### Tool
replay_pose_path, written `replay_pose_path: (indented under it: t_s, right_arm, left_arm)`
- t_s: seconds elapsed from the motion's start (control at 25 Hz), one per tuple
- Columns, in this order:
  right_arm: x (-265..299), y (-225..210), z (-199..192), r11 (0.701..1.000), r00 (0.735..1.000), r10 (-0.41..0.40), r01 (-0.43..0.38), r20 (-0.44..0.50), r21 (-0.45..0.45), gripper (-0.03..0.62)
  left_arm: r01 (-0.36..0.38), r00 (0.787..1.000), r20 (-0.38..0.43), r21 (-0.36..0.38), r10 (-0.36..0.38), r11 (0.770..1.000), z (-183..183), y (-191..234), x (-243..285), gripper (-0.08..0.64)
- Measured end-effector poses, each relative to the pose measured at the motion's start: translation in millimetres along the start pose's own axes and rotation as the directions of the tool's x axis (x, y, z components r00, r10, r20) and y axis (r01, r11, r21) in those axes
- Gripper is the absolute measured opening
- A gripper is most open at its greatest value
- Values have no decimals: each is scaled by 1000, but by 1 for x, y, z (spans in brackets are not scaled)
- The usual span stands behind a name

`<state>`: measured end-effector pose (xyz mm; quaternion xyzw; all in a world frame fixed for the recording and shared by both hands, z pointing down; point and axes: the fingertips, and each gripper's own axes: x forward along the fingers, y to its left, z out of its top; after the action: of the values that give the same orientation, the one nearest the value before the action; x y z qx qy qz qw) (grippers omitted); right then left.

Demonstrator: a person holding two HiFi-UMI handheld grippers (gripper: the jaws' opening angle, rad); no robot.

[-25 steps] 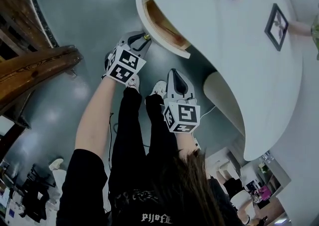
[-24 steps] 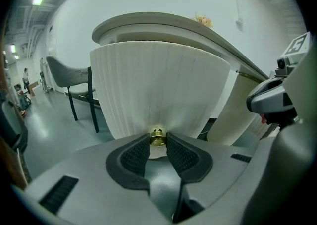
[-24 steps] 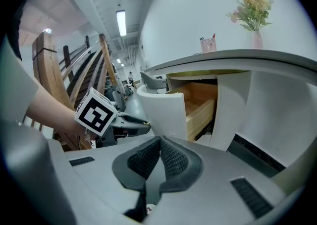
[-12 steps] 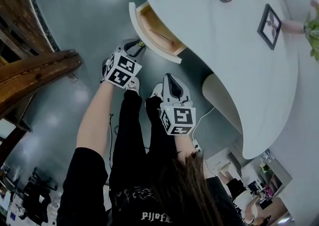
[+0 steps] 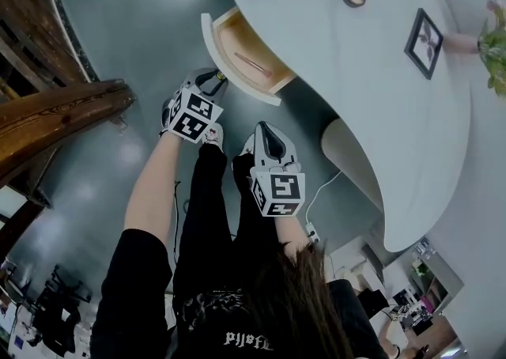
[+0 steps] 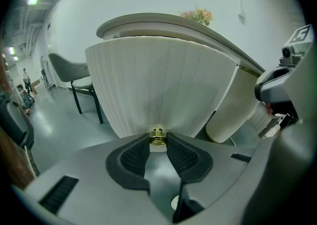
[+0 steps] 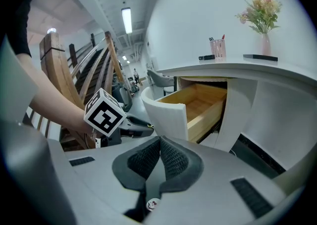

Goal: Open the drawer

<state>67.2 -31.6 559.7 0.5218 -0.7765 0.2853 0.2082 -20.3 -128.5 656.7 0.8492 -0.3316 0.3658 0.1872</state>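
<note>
- Looking down in the head view, the drawer (image 5: 247,55) stands pulled partway out of the curved white desk (image 5: 356,88), with its wooden inside showing. The left gripper (image 5: 219,78) meets the middle of the drawer's white front. The right gripper (image 5: 265,130) hangs apart from the drawer, nearer the person, over the grey floor (image 5: 134,17). A picture frame (image 5: 423,41) sits on the desk top.
- In the left gripper view, the two black pads press at a narrow gap on a small brass knob (image 6: 158,137). The knob sticks out of the ribbed drawer front, which fills the middle of the view. A chair (image 6: 74,78) stands behind at the left, flowers (image 6: 199,16) show above the desk top, and the right gripper sits at the right edge.
- In the right gripper view, the pads lie together with nothing between them. Beyond them the open drawer shows its wooden side and bottom under the desk top. The left gripper, with its marker cube, reaches the drawer front from the left. A pen cup (image 7: 217,48) and a vase (image 7: 266,44) stand on the desk, and a wooden staircase (image 7: 74,65) rises at the left.
</note>
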Motion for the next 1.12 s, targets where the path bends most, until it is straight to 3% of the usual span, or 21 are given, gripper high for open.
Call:
replay_pose_path:
  t_s: [0.48,1.12]
  right_arm:
    - [-11,-10,-3,999,999,-28,27,-18,-17,25]
    - [-23,1,1,1000,999,-19,19,-26,-17,25]
  left_arm:
    - [-16,1000,-20,-27,16,1000,-1,0,-2,117]
    - [-9,993,-117,8,10,1000,-34,-1,-29,117]
